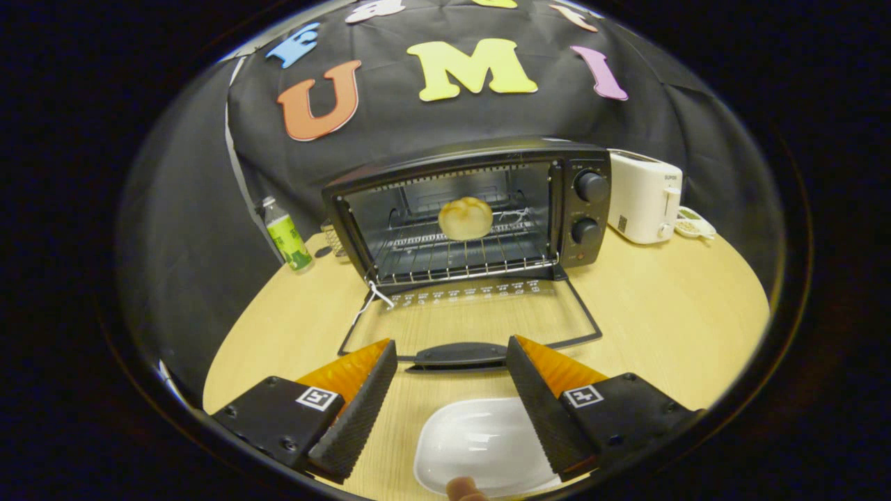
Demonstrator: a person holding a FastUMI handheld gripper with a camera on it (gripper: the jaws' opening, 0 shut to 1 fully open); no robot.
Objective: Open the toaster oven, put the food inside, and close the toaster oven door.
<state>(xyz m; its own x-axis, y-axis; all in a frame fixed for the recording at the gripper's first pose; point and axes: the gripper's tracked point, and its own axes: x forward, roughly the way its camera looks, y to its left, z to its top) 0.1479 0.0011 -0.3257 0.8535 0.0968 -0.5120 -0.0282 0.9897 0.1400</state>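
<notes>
1. A black toaster oven (466, 209) stands on a light wooden table (661, 313) with its glass door (468, 316) folded fully down, lying flat on the tabletop toward the camera.
2. A round, golden bread roll (465, 218) sits on the wire rack (459, 254) inside the oven cavity, roughly at the rack's middle and well back from the door opening.
3. The door's dark handle (459, 355) lies at the near edge of the lowered door, just ahead of the fingertips and framed by the gap between them.
4. The gripper (451, 351) hangs above the table with its jaws spread wide and holding nothing; neither finger touches the handle or the door.
5. A white, empty dish (480, 445) rests on the table below the gap between the two fingers, close to the camera, and a fingertip (465, 488) shows at its near rim.
6. Two round knobs (590, 186) sit one above the other on the control panel at the oven's right side.
7. A white toaster (644, 198) stands just right of the oven, with a small dish (695, 224) behind and beside it.
8. A bottle with a green label (285, 235) stands left of the oven, near the black cloth wall.
9. A thin white cord (367, 300) trails from the door's left hinge corner onto the table.
</notes>
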